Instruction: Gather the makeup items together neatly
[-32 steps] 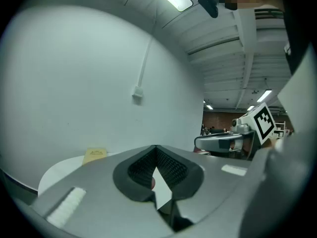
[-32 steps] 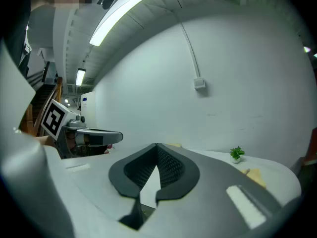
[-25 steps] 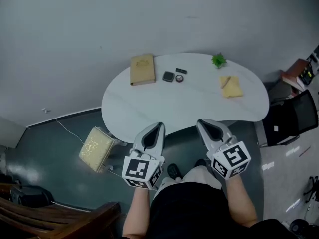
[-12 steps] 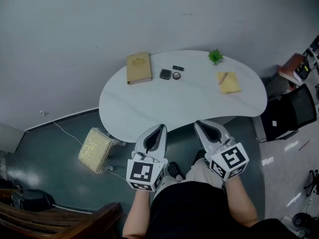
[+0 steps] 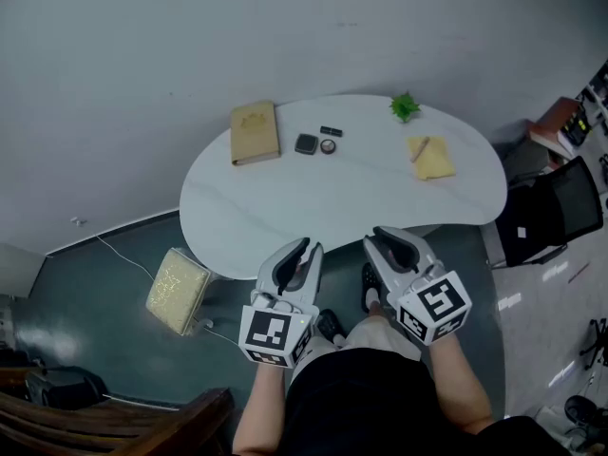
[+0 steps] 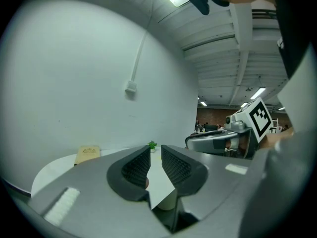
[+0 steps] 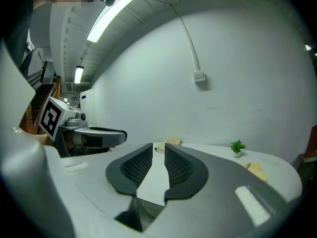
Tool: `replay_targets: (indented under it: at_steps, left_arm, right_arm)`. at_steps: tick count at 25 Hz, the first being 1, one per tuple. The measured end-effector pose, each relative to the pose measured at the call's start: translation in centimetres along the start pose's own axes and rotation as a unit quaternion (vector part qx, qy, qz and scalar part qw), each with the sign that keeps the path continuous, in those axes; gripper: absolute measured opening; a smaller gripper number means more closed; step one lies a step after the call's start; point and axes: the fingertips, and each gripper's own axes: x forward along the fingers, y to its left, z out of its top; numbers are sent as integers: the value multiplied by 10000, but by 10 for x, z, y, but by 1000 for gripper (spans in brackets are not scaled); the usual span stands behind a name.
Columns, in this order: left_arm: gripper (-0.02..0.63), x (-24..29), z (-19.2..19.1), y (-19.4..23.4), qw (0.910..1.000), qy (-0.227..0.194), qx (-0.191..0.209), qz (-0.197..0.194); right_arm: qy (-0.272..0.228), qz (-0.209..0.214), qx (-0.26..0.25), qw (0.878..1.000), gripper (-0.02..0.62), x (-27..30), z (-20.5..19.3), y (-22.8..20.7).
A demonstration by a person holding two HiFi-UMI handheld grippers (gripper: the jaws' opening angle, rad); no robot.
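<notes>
Both grippers hang short of the near edge of the tabletop [image 5: 332,198], noses aimed at it and touching nothing. That reads as a ready stance, with no reach begun yet.

Left gripper [image 5: 309,246]: its jaws have just been cracking open. There's a narrow gap and nothing between the pads, only bare table visible through it.

Right gripper [image 5: 378,235]: same story, just been opening, a slim gap, empty.

The makeup items sit along the far edge, left of centre:
- dark compact [image 5: 305,143]
- round pot [image 5: 328,146], just beside the compact
- black stick [image 5: 331,131], just behind them, closer to the far edge

They're loosely clustered but not lined up. The tan book [image 5: 255,131] lies just to their left.

The yellow cloth [image 5: 430,157] is well apart, toward the right end, with a thin thing lying on it. I can't tell whether that's makeup. The small plant [image 5: 405,108] is at the far edge near it.

My read is that the slim opening suits small flat pieces. You'll need to lean in, since everything sits at the far side.
</notes>
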Motion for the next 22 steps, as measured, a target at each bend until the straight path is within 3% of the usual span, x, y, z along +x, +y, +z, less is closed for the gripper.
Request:
replay_targets:
  at_steps: [5, 22]
  left_arm:
    - [91, 24, 2, 1, 10000, 67, 31, 24]
    - [120, 129, 34, 21, 9989, 157, 131, 414]
  right_arm:
    - [119, 88, -3, 9999, 103, 9, 0, -21]
    - [12, 585, -82, 9983, 129, 64, 37, -123]
